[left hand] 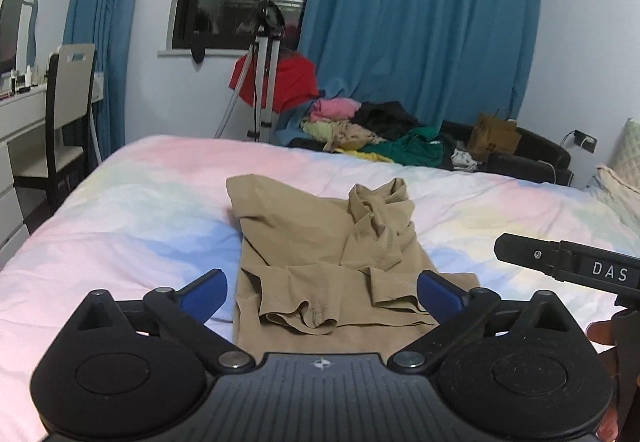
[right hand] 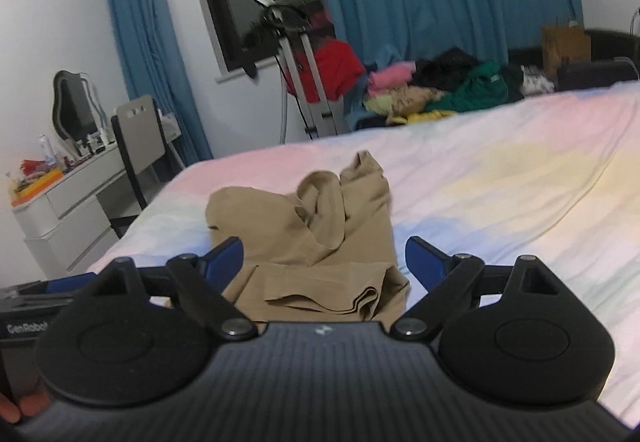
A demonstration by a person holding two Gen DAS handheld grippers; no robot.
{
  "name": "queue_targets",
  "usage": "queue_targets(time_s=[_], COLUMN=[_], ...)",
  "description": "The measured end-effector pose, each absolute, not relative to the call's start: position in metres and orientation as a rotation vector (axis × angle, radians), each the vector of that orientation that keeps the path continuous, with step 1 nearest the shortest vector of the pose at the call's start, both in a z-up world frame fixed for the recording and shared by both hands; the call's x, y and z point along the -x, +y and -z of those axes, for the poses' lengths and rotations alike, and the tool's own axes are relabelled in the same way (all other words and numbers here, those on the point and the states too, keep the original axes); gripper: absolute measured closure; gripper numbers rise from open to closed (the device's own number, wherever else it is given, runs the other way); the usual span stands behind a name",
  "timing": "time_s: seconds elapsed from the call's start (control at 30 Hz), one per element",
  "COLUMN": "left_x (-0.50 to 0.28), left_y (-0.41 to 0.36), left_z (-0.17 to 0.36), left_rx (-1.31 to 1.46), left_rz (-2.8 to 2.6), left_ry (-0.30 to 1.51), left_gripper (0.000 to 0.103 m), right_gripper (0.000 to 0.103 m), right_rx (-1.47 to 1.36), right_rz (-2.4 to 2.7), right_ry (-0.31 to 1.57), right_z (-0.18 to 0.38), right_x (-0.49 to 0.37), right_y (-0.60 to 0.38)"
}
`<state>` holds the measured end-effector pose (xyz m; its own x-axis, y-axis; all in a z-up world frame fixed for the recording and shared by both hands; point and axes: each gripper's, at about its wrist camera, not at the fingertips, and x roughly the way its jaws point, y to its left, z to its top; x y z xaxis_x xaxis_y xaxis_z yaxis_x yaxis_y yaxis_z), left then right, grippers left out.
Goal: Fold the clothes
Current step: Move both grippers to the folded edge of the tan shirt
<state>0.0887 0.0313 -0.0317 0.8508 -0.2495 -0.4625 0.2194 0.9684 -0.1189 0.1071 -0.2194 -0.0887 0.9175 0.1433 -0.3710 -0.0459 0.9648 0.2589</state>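
Tan shirt (left hand: 320, 254) is laid part-folded on bed (left hand: 120, 202), left gripper (left hand: 322, 292) and right gripper (right hand: 324, 262) both spread, empty; near hem likely to be pinched next.

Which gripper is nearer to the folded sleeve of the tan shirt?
Left, though only by a little. The left gripper hangs open directly above the sleeve of the tan shirt. The right gripper is also open, just to its right side.

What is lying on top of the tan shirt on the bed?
On the tan shirt, only its own cloth: both sleeves folded across the near end and a bunched collar at the far end. Both grippers are open, holding nothing. What is between the folded layers is hidden.
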Motion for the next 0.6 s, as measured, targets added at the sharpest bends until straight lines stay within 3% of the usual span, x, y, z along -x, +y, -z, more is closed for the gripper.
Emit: queue_targets(time_s=[0.33,0.6], left_x=[-0.079,-0.099], left_y=[0.050,0.056], left_z=[0.031,0.062], left_rx=[0.127,0.275], left_rz=[0.203,0.221], left_ry=[0.522,0.794], left_gripper=[0.000,0.001], right_gripper=[0.014,0.014], right_rx=[-0.196,-0.207], right_rz=[-0.059,-0.045], right_ry=[0.350,0.412], right_z=[0.088,0.100], right_x=[-0.090,-0.098], right_y=[-0.211,-0.208])
